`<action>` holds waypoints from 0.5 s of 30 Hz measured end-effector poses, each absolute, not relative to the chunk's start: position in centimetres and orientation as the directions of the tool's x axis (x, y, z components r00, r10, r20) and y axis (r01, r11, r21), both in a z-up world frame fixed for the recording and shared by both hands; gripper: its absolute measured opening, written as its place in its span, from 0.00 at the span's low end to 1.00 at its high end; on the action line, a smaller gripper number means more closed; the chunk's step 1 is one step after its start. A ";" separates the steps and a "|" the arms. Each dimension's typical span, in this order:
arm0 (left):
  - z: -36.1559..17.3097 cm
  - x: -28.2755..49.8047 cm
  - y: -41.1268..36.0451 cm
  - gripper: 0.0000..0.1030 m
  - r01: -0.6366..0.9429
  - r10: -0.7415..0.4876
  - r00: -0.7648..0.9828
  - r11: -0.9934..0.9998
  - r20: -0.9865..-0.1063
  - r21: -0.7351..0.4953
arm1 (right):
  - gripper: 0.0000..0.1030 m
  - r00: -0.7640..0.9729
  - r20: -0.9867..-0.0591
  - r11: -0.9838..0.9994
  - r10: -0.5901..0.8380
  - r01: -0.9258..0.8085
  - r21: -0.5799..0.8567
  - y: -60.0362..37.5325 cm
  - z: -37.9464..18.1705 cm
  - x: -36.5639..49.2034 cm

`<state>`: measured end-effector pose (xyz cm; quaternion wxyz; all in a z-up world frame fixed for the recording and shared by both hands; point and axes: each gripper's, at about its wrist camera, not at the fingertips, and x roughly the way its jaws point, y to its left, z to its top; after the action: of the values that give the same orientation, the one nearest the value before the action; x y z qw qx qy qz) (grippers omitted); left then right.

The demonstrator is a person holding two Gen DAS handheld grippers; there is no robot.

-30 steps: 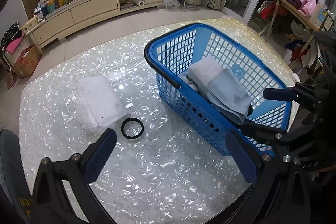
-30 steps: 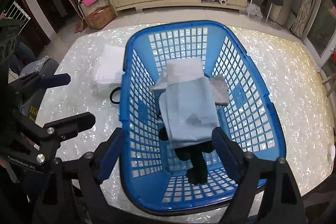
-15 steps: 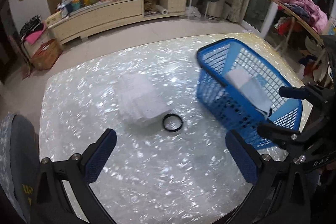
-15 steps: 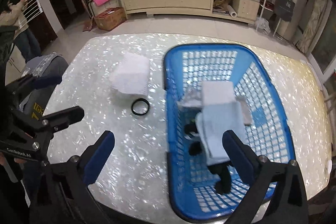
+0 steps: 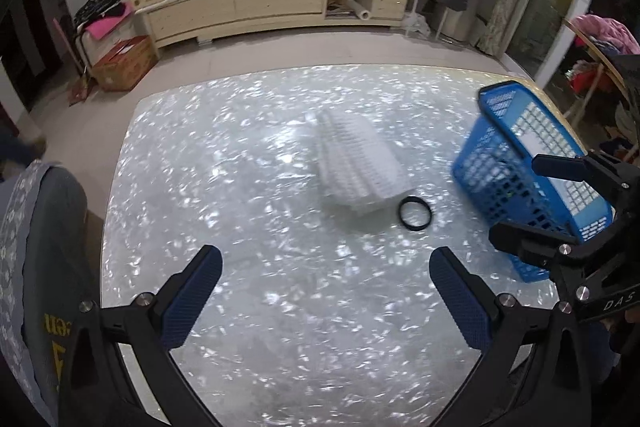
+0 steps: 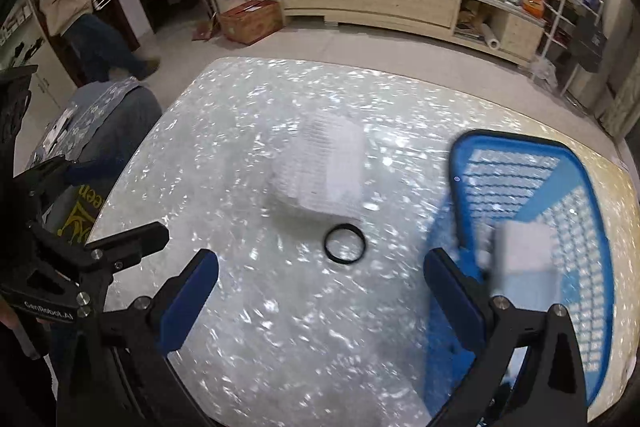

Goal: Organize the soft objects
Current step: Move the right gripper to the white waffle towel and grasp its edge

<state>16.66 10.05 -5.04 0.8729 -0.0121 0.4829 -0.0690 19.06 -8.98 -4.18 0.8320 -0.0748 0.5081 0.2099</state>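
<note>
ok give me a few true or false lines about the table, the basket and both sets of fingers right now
1. The white folded towel lies on the table, outside the blue basket. True.
2. The black ring sits inside the basket. False: it lies on the table beside the towel.
3. The left gripper holds the towel. False: its fingers are open with nothing between them.
4. The right gripper is open and holds nothing. True.
5. The basket holds no cloth. False: folded cloth lies inside it.

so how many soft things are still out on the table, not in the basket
1: a folded white towel mid-table, just behind the black ring, left of the blue basket. Cloths already lie in the basket; motion blur may hide more.
</note>
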 end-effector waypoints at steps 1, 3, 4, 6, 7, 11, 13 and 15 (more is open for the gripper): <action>-5.1 16.7 10.5 1.00 0.101 -0.126 0.523 0.991 -0.843 -0.085 | 1.00 0.385 -0.880 0.897 0.278 -0.432 0.094 -8.4 -4.6 19.5; -5.7 16.9 11.6 1.00 0.083 -0.117 0.517 0.993 -0.848 -0.086 | 1.00 0.373 -0.883 0.894 0.285 -0.436 0.104 -7.5 -5.0 20.1; -5.9 17.1 12.1 1.00 0.076 -0.115 0.514 0.993 -0.850 -0.089 | 1.00 0.362 -0.884 0.890 0.295 -0.441 0.116 -7.0 -5.4 20.6; -6.4 17.4 13.0 1.00 0.063 -0.109 0.506 0.994 -0.855 -0.090 | 1.00 0.348 -0.889 0.889 0.299 -0.441 0.127 -6.3 -6.1 21.3; -6.7 17.7 13.4 1.00 0.056 -0.103 0.504 0.995 -0.858 -0.087 | 1.00 0.343 -0.890 0.888 0.302 -0.442 0.131 -5.8 -6.4 21.5; -7.8 18.5 14.7 1.00 0.044 -0.095 0.491 0.996 -0.866 -0.084 | 1.00 0.321 -0.899 0.884 0.298 -0.448 0.133 -4.2 -8.0 23.0; -8.6 19.0 15.3 1.00 0.041 -0.096 0.481 0.995 -0.872 -0.087 | 1.00 0.313 -0.906 0.883 0.285 -0.454 0.121 -3.6 -8.6 23.5; -9.3 19.6 15.8 1.00 0.038 -0.098 0.473 0.995 -0.875 -0.091 | 1.00 0.312 -0.913 0.882 0.262 -0.461 0.095 -2.7 -9.6 24.1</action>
<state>19.65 15.77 -9.27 0.8578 -0.0295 0.5116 -0.0396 24.06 -2.70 -9.63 0.8047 -0.0919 0.5417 0.2247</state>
